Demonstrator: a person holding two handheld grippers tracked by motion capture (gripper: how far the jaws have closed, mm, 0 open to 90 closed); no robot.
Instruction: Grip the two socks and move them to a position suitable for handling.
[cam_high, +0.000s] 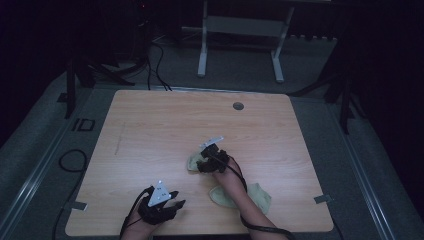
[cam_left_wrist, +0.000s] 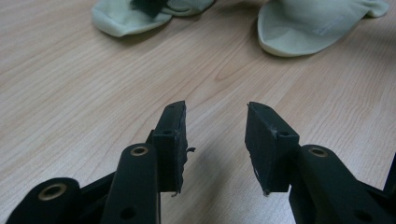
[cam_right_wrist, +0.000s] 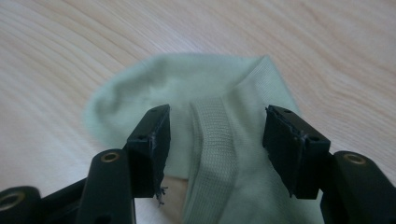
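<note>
- Our left claw sits open and empty on the worktop.
- Our right claw is open over one sock.
- We think both socks are left to pick up; the other sock lies near.

Wooden table, white frame beyond

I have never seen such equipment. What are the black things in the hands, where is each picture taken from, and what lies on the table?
A person holds a two-jaw tool in each hand. The high view looks down on a wooden table. The other two pictures come from cameras riding on each tool. Two pale green socks lie there: one sock under the right tongs, whose jaws stand open above it, and a second sock beside the forearm. The left tongs are open and hold nothing.
</note>
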